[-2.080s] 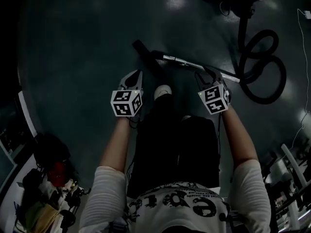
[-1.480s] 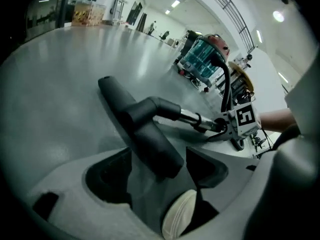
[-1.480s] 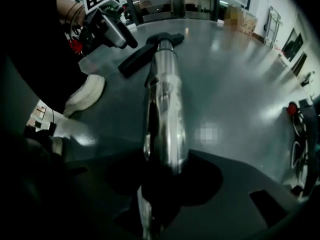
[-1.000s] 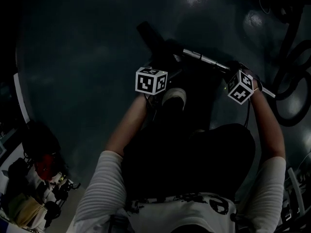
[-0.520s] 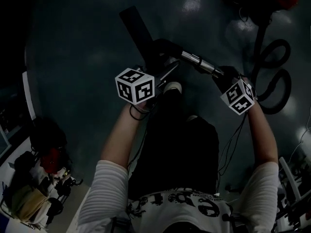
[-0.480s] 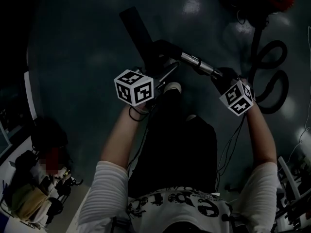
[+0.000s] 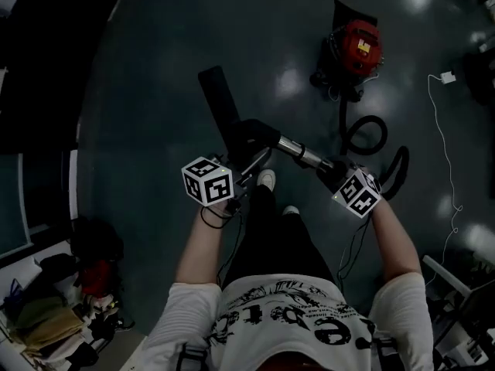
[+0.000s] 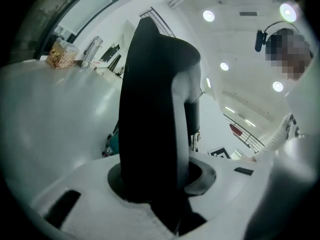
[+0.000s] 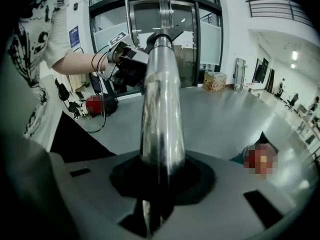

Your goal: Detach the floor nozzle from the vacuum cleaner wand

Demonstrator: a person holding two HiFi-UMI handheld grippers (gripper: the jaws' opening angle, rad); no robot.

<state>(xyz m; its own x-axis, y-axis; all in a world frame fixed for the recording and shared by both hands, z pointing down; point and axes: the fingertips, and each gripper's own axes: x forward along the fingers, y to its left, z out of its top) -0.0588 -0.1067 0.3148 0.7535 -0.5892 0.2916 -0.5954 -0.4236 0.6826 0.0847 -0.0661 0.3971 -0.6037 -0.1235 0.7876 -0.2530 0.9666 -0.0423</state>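
Chrome vacuum wand tube (image 7: 298,151) hangs well above the floor (image 7: 139,130), clenched in the fingers of the right gripper (image 7: 334,178). The flat black plastic floor nozzle (image 7: 219,99) is not yet detached from its far end. Fingers of the left gripper (image 7: 241,168) are closing on the nozzle's black neck, which sits between them. A shallow bite could slip off that smooth neck under a pull, or the freed nozzle could drop.

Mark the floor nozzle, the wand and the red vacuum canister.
floor nozzle (image 7: 220,100), head view, on its flat black head.
wand (image 7: 298,151), head view, on the bare metal tube.
red vacuum canister (image 7: 360,46), head view, on its red top.
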